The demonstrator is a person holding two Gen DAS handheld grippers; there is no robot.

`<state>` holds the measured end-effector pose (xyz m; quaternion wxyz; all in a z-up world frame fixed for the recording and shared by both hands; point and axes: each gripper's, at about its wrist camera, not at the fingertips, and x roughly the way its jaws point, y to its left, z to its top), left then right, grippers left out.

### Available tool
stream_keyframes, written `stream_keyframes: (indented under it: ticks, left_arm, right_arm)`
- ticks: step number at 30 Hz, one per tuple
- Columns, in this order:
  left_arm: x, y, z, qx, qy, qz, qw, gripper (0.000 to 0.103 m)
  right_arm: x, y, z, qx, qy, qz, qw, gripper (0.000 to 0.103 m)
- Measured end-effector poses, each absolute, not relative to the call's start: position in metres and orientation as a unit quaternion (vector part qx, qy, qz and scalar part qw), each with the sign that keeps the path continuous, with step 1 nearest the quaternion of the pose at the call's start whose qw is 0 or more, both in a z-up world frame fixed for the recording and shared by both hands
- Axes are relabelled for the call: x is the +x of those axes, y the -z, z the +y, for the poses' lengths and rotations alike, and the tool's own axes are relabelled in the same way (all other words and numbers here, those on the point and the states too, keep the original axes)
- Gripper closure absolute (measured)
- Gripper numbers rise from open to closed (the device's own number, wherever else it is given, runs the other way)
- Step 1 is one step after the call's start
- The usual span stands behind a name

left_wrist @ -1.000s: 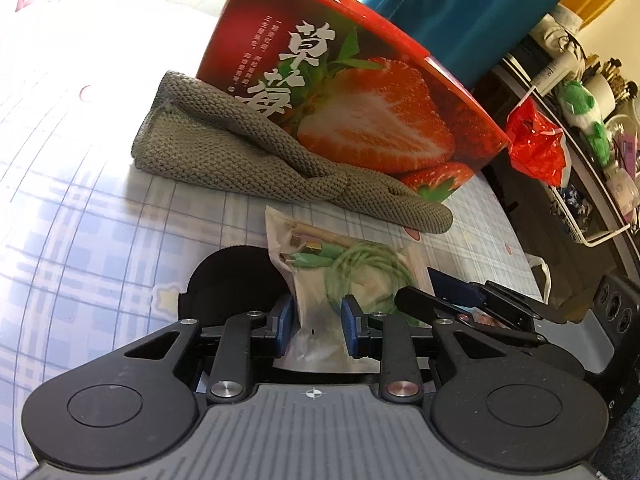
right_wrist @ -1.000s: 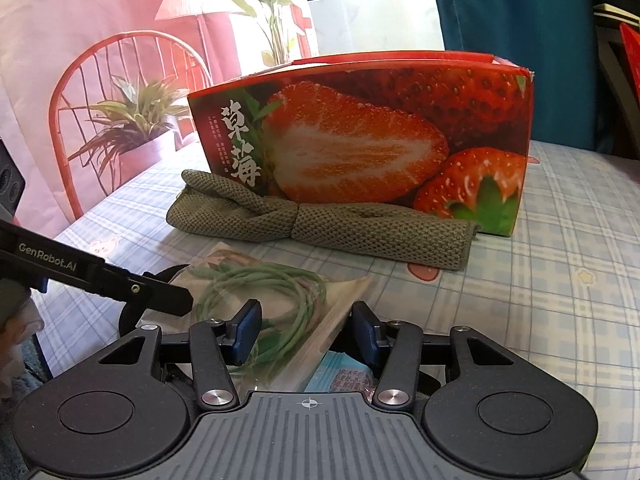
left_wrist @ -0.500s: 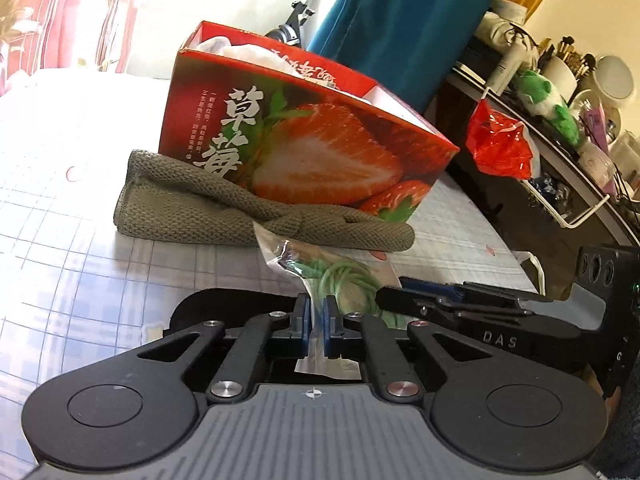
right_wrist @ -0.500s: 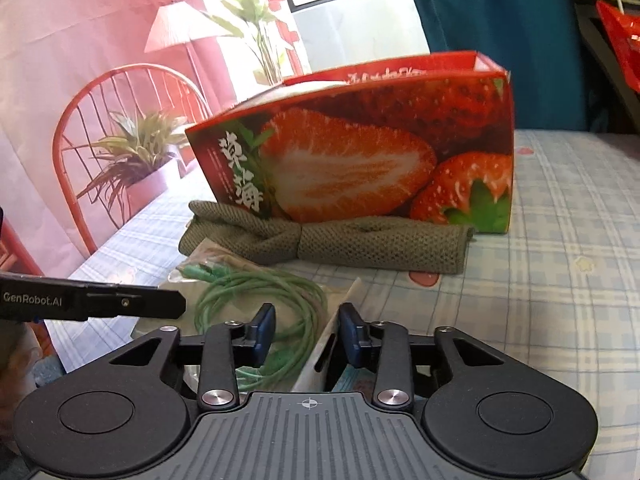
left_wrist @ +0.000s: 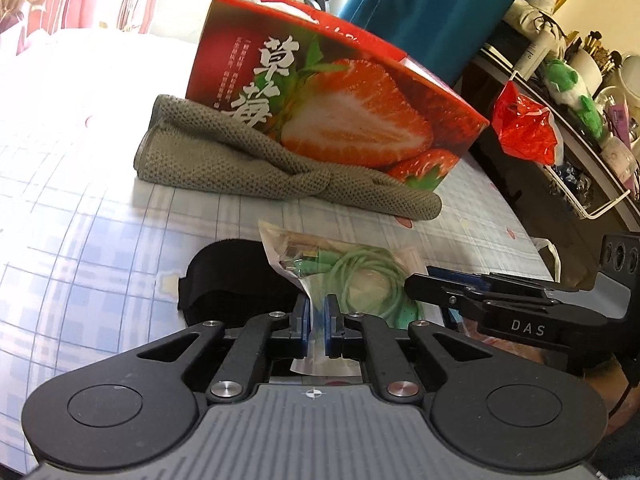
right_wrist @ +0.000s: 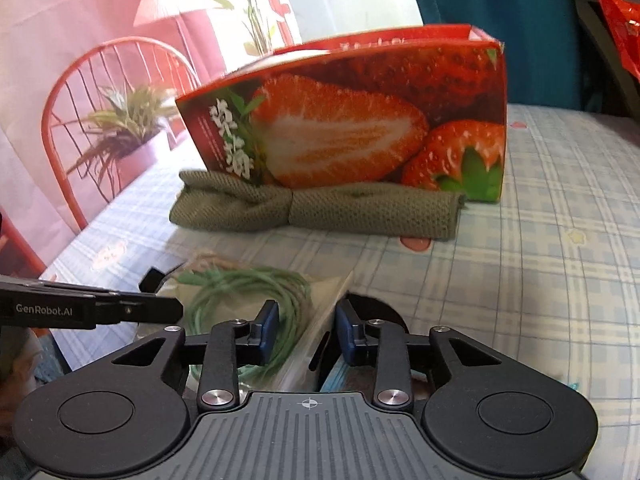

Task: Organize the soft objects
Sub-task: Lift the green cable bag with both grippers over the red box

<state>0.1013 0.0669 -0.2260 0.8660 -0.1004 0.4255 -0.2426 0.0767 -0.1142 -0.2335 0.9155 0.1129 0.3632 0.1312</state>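
Soft objects, 3 of them outside the strawberry box [left_wrist: 352, 120], are what is left to sort; I take that box as the landmark and, I judge, the place they are meant to go. Its top is open and something pale shows inside near the far rim, though what it is I cannot tell; so at most a little of the job looks done.

Largest of what is left is the grey-green knitted cloth [left_wrist: 256, 168], loosely rolled and lying against the box's front wall, untouched; next a black fabric piece [left_wrist: 224, 280] lies on the checked tablecloth [left_wrist: 80, 240] well in front of the box, nearer the camera than the cloth.

Smallest is the clear bag of green cord [left_wrist: 352, 272], in front of the box and just beside the black piece; the left gripper [left_wrist: 316, 320] has its jaws pressed together on the bag's near edge; the right gripper [right_wrist: 306, 332] has its jaws part spread astride the bag's other edge, and whether its pads press it I cannot tell.

Lifting the bag into the box still lies ahead, by my reading, then the other 2 pieces.
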Motion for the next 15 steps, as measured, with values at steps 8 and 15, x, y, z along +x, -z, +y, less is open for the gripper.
stream_keyframes:
  ticks: [8,15]
  left_arm:
    - [0.103,0.234,0.070,-0.113,0.245,0.440,0.857,0.094]
    - [0.096,0.229,0.069,-0.113,0.250,0.422,0.864,0.095]
  right_arm:
    - [0.079,0.239,-0.131,0.193,-0.148,0.367,0.898,0.089]
    - [0.074,0.223,-0.133,0.188,-0.160,0.332,0.911,0.094]
